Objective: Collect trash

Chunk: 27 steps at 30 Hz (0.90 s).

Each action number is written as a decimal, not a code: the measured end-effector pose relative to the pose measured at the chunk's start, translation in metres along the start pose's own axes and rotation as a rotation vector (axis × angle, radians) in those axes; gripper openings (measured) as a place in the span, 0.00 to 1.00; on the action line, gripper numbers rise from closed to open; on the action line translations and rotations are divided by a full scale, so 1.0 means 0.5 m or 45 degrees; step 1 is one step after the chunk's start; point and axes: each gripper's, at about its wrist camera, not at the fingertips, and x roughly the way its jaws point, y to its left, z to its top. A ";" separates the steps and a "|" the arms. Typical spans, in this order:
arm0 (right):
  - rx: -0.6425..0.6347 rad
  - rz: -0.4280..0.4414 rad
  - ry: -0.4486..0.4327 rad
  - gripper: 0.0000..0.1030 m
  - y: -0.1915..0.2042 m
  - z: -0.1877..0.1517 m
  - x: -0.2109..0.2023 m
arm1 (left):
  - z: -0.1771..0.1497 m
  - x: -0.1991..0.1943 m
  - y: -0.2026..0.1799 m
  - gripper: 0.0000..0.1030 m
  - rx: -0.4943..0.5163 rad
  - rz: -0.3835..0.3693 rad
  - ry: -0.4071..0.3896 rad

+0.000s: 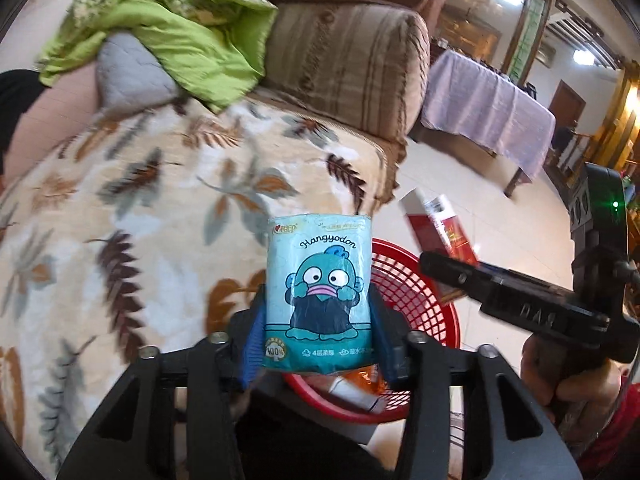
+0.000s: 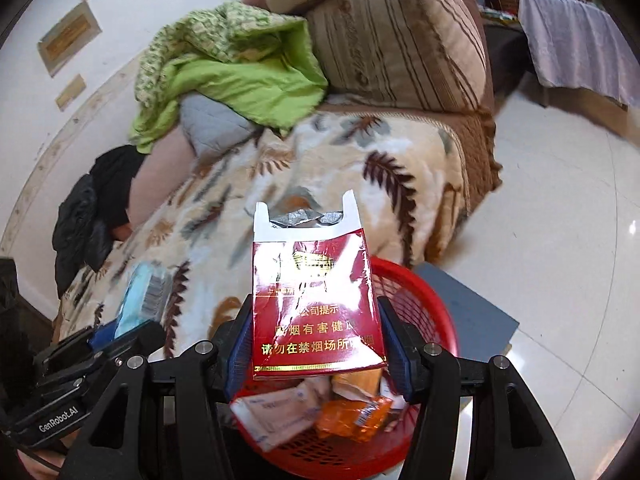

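Both hands hang over the round red plastic mesh basket (image 2: 424, 312) that stands on the pale tiled floor just beside the sofa, and each carries a piece of rubbish to it. The left gripper (image 1: 318, 334) has the teal tissue packet with a cartoon fish (image 1: 318, 292) upright between its blue pads (image 1: 252, 354); whether they still pinch it or have let go, I cannot tell. It sits over the basket's near rim, so a release should drop it in. The right gripper (image 2: 318, 344) clenches the torn red cigarette pack (image 2: 314, 304) by its lower sides, directly above the white and orange wrappers (image 2: 352, 416) already inside. I judge both items are about to be dropped.
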 end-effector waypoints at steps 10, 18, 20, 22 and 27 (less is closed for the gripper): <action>-0.114 -0.278 -0.128 0.88 0.025 -0.011 -0.070 | -0.022 -0.078 -0.001 0.79 -0.009 0.049 -0.148; -0.108 -0.490 -0.377 1.00 0.132 -0.078 -0.172 | -0.112 -0.237 0.035 0.96 -0.032 0.351 -0.316; -0.074 -0.485 -0.331 1.00 0.145 -0.090 -0.178 | -0.140 -0.269 0.046 0.97 -0.046 0.452 -0.344; -0.068 -0.513 -0.292 1.00 0.158 -0.113 -0.182 | -0.169 -0.293 0.044 1.00 -0.037 0.576 -0.357; -0.090 -0.552 -0.298 1.00 0.175 -0.168 -0.197 | -0.230 -0.338 0.039 1.00 -0.057 0.651 -0.426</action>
